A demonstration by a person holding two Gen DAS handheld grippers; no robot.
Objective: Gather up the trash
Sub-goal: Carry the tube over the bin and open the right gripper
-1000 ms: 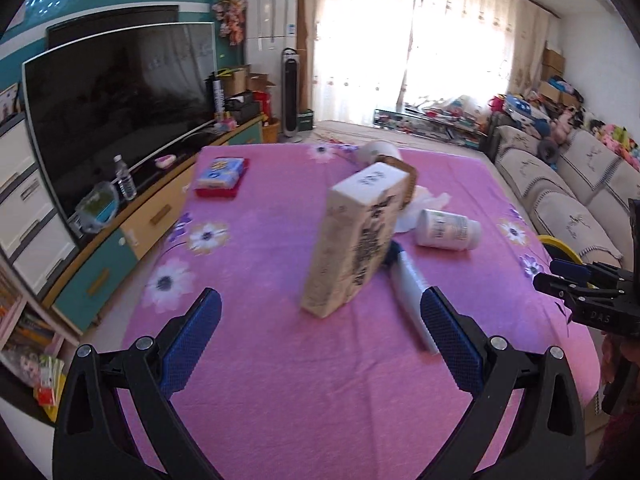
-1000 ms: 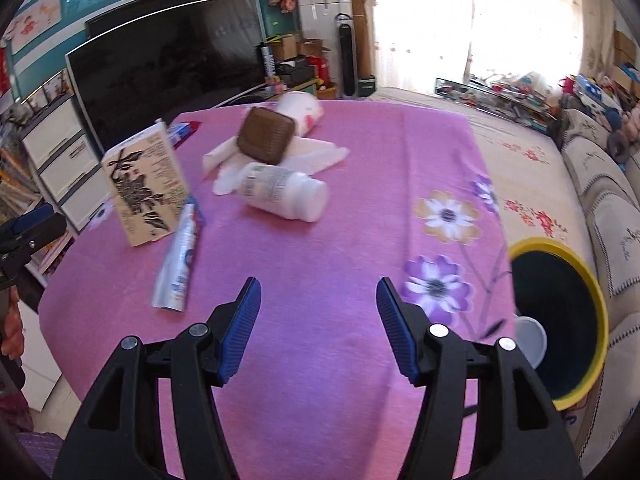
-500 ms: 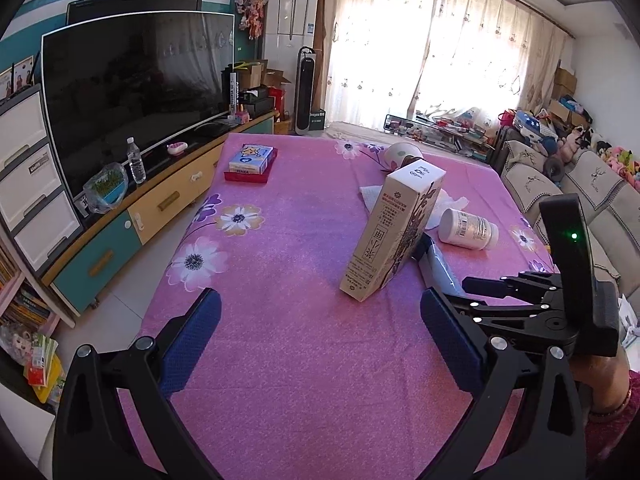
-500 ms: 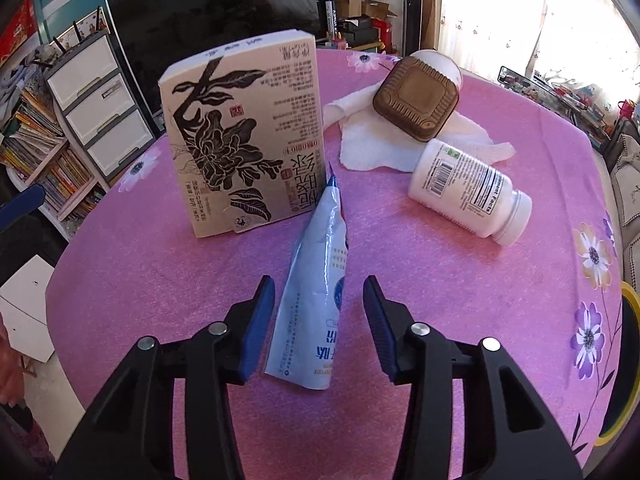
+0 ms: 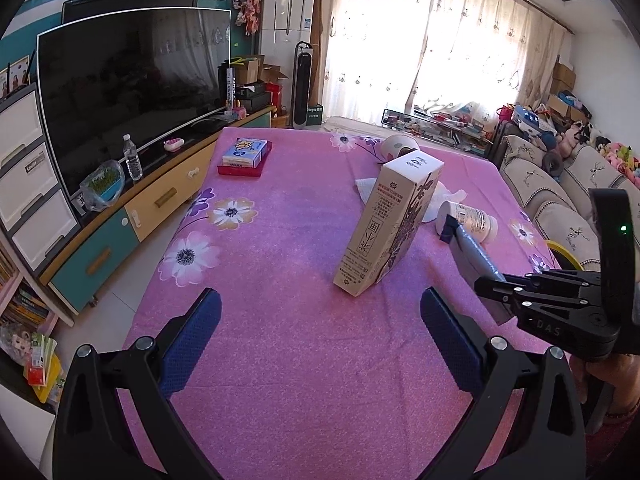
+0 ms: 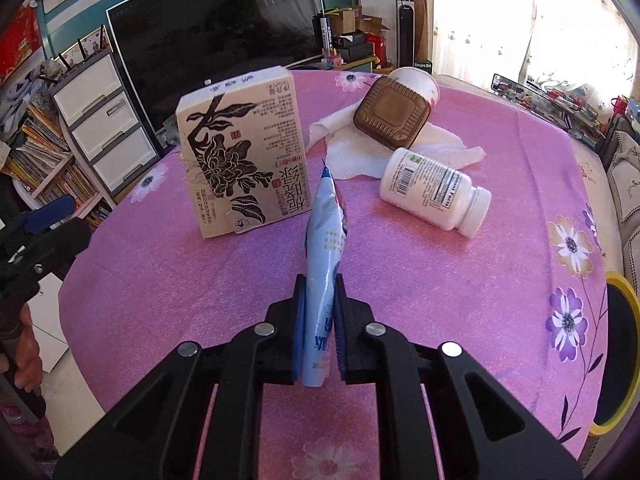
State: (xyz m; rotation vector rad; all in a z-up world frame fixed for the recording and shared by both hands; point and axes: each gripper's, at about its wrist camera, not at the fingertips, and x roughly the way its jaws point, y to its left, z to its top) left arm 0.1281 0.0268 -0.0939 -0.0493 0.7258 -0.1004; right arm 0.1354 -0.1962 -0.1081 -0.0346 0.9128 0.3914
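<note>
My right gripper point(image 6: 318, 300) is shut on a flat blue-and-white tube point(image 6: 326, 240), held a little above the pink tablecloth; the tube also shows in the left wrist view point(image 5: 474, 254), with the right gripper point(image 5: 492, 280) beside it. A beige box with a black flower print point(image 6: 244, 152) stands upright just beyond the tube and shows in the left wrist view point(image 5: 390, 232). A white pill bottle point(image 6: 434, 192) lies on its side. A brown square lid point(image 6: 392, 112) rests on a white tissue point(image 6: 440, 148). My left gripper point(image 5: 320, 328) is open and empty above the table's near part.
A yellow-rimmed black bin point(image 6: 618, 364) stands off the table's right edge. A red tray with a blue packet point(image 5: 245, 156) sits at the far left of the table point(image 5: 280, 240). A TV and cabinet point(image 5: 132, 92) run along the left, a sofa point(image 5: 560, 200) along the right.
My right gripper has closed on the blue-and-white tube and lifted it off the cloth. My left gripper has drawn back slightly and stays open.
</note>
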